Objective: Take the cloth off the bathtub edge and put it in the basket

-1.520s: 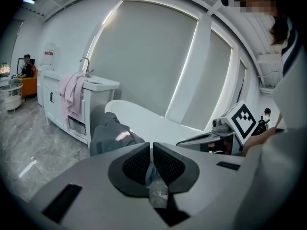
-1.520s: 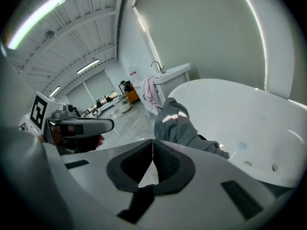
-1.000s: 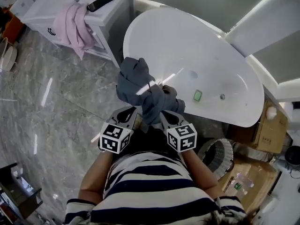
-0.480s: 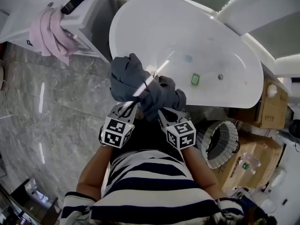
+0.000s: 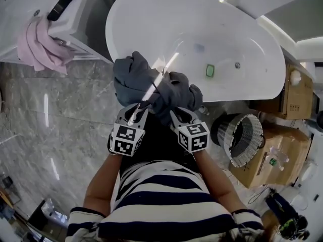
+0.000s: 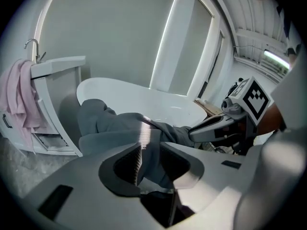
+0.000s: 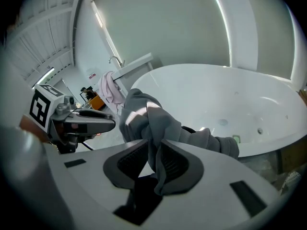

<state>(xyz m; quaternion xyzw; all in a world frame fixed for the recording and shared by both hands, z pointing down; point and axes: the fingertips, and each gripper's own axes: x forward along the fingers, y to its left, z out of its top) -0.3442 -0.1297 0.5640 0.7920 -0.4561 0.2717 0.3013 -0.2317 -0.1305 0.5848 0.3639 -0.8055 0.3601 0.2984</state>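
A grey cloth (image 5: 136, 79) lies bunched over the near rim of the white bathtub (image 5: 108, 34). Both grippers are at its near side. The jaws of my left gripper (image 5: 132, 111) are opening; in the left gripper view the cloth (image 6: 110, 128) hangs loosely between the pads of that gripper (image 6: 149, 152). The jaws of my right gripper (image 5: 177, 114) are also opening, but in the right gripper view a fold of the cloth (image 7: 144, 114) is still pinched in that gripper (image 7: 153, 159). The round wire basket (image 5: 252, 145) stands on the floor at the right.
A white cabinet (image 5: 30, 4) at the upper left carries a pink towel (image 5: 35, 47) and a black handset (image 5: 60, 4). Cardboard boxes (image 5: 298, 95) stand to the right of the tub, behind the basket. Grey marble floor (image 5: 50, 125) spreads to the left.
The head view has swung, so the tub and cabinet slid left and the basket shows more fully. Both grippers stay at the cloth on the tub edge.
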